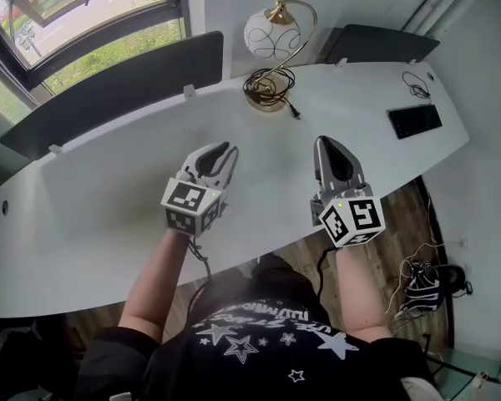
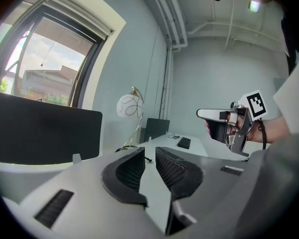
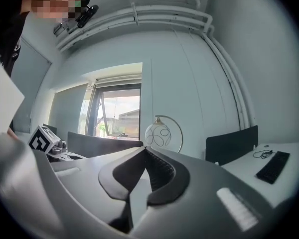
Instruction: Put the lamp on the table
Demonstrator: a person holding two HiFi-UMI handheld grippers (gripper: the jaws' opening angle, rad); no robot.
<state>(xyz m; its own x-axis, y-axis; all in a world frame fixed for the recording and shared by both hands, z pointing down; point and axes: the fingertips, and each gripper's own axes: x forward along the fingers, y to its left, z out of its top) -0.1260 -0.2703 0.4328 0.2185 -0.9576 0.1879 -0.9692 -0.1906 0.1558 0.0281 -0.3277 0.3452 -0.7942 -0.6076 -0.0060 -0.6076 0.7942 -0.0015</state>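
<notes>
- long white table (image 1: 83,215): runs across the whole head view and carries everything named below.
- black screens (image 1: 117,90): upright along the far edge, likely there to split the table into work places.
- lamp (image 1: 272,40): upright on the table by the far edge, near the gap between the two screens, globe hanging from its curved brass arm; set back there probably to keep the working space free. judged from this, task looks done.
- left claw (image 1: 225,150): held low over the table near the front edge, well apart from the lamp; jaws a little apart with nothing between them.
- right claw (image 1: 330,144): beside the left one and pointing towards the lamp; jaws together on nothing, which fits a hand with no more to carry.
- keyboard (image 1: 414,121): flat at the right end, well away from the lamp.
- cord (image 1: 267,86): looped round the lamp's base, plug end lying loose on the table, likely bundled for carrying.
</notes>
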